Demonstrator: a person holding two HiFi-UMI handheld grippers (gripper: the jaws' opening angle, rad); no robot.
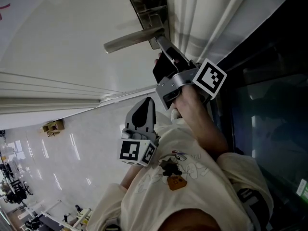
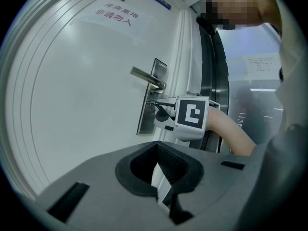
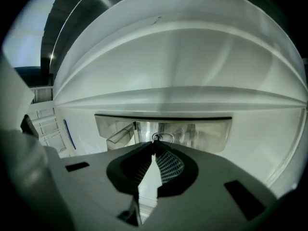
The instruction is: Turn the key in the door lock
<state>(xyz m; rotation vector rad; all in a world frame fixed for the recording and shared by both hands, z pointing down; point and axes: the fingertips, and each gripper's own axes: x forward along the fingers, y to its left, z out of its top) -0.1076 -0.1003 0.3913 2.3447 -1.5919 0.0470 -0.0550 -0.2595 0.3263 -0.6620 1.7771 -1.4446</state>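
Observation:
A steel lock plate (image 2: 149,112) with a lever handle (image 2: 146,76) sits on the white door (image 2: 72,105). The key (image 3: 157,138), with a small ring on it, is in the lock below the handle. My right gripper (image 3: 155,146) is shut on the key, its tips pressed against the lock plate (image 3: 202,131). The head view shows the right gripper (image 1: 159,39) reaching under the handle (image 1: 127,40), and the key is hidden there. My left gripper (image 2: 156,149) hangs back from the door, shut with nothing in it, and shows lower down as the left gripper (image 1: 140,121) in the head view.
A dark glass panel and metal frame (image 2: 211,71) run along the door's right edge. A paper notice with red writing (image 2: 115,17) is stuck high on the door. Glossy floor (image 1: 57,162) shows below, and the person's forearm (image 1: 199,117) reaches toward the lock.

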